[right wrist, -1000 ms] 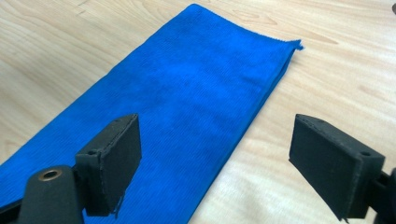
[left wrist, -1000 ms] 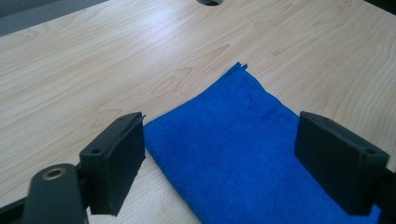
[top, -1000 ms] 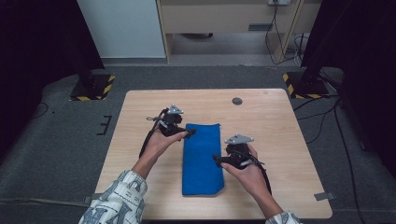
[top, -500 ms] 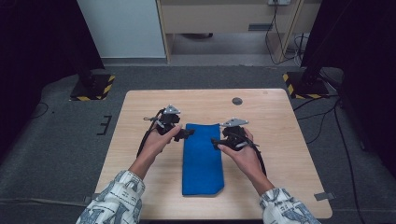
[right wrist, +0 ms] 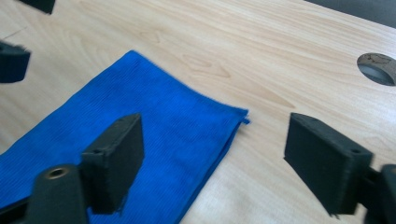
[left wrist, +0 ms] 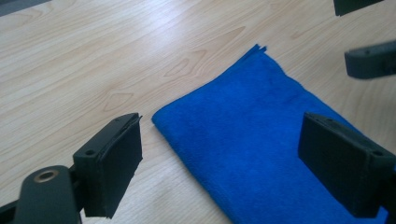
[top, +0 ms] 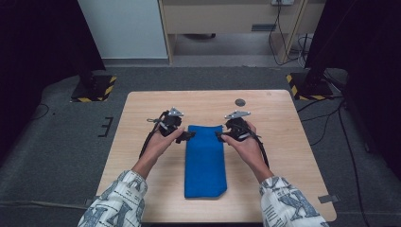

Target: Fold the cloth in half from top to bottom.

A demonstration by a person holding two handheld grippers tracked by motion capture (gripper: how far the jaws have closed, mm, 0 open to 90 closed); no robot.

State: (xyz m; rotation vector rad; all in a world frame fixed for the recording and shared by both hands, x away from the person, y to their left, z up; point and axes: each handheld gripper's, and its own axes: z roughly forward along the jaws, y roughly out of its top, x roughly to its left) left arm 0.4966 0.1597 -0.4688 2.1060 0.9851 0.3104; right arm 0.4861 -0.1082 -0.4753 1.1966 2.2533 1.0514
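A folded blue cloth (top: 204,161) lies flat in the middle of the wooden counter (top: 283,156), a long narrow strip with its short far edge toward the round cable hole (top: 240,102) and its near end toward the person.

The left hand-held gripper (top: 188,136) sits at the cloth's far left corner. In the left gripper view its jaws stand wide, one pad over bare wood just beside the cloth's edge and the other above the blue fabric (left wrist: 261,140), with nothing pressed between them; they have just been closing a little.

The right hand-held gripper (top: 221,137) sits at the cloth's far right corner. In the right gripper view its jaws are also spread wide, one over the cloth (right wrist: 154,140) and the other over the wood beside that corner, gripping nothing; they too have just been closing a little.

Both patterned sleeves (top: 118,203) flank the cloth's near end. Beyond the counter, grey carpet (top: 56,142) surrounds it.
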